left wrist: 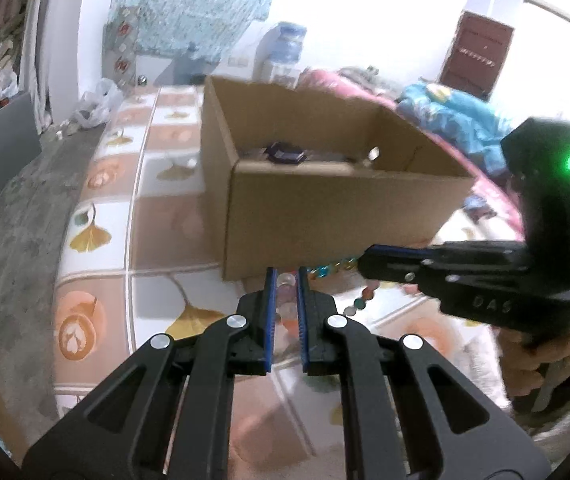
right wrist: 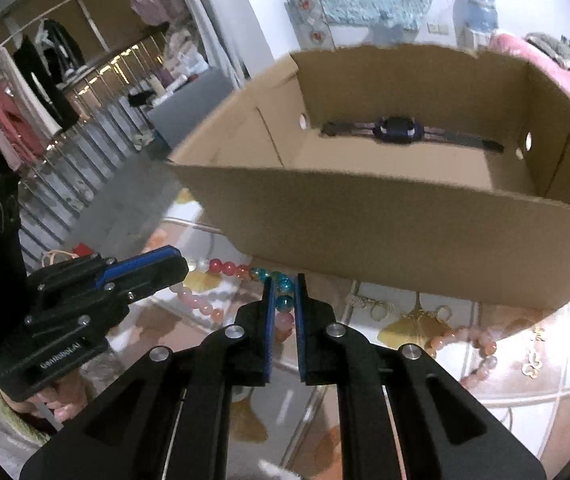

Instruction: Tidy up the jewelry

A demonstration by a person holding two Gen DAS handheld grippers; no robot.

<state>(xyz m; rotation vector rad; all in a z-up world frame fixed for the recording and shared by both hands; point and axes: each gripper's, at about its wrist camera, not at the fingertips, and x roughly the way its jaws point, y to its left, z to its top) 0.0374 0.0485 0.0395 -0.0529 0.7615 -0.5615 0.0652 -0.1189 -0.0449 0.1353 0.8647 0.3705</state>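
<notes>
Left tongs (left wrist: 285, 280) are clamped on pale beads of a bead necklace (right wrist: 229, 269) | right tongs (right wrist: 284, 286) are clamped on its turquoise beads | cardboard box (right wrist: 385, 236) is seen just beyond both tips, a watch (right wrist: 397, 130) inside | risk: slack strand may be snagged on the box's near wall, or beads slipped from the narrow pads, if pulled unevenly.

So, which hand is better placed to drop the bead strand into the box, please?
Probably right: the right fingers grip the bead strand facing the cardboard box's open middle; the left fingers sit by a corner.
</notes>
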